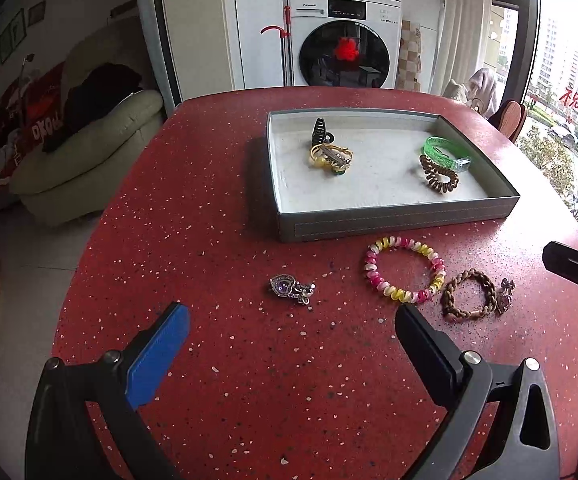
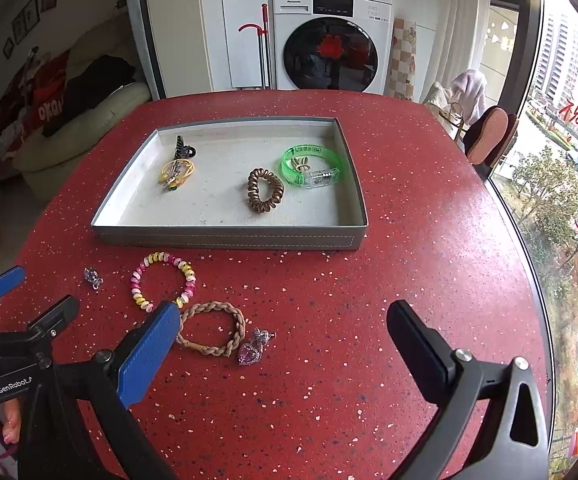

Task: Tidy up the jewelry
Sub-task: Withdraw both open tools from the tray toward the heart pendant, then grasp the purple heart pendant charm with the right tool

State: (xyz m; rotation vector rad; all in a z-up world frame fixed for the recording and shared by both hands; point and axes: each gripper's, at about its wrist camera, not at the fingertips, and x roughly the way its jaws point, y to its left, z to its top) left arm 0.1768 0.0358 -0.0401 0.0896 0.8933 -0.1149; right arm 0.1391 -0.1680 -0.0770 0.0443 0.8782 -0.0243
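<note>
Grippers, left gripper (image 1: pixel 293 314) and right gripper (image 2: pixel 283 312), hover spread wide, empty, near the tray (image 1: pixel 393 222), ready for the purple brooch (image 1: pixel 291 289) and braided hair tie (image 2: pixel 211 330) lying outside it.

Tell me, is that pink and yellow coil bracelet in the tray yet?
Out. The pink and yellow coil bracelet lies on the red table, in front of the tray.

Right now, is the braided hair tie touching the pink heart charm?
Touching. The right wrist view shows the braided hair tie with its outer edge meeting the pink heart charm, no red table between them.
</note>
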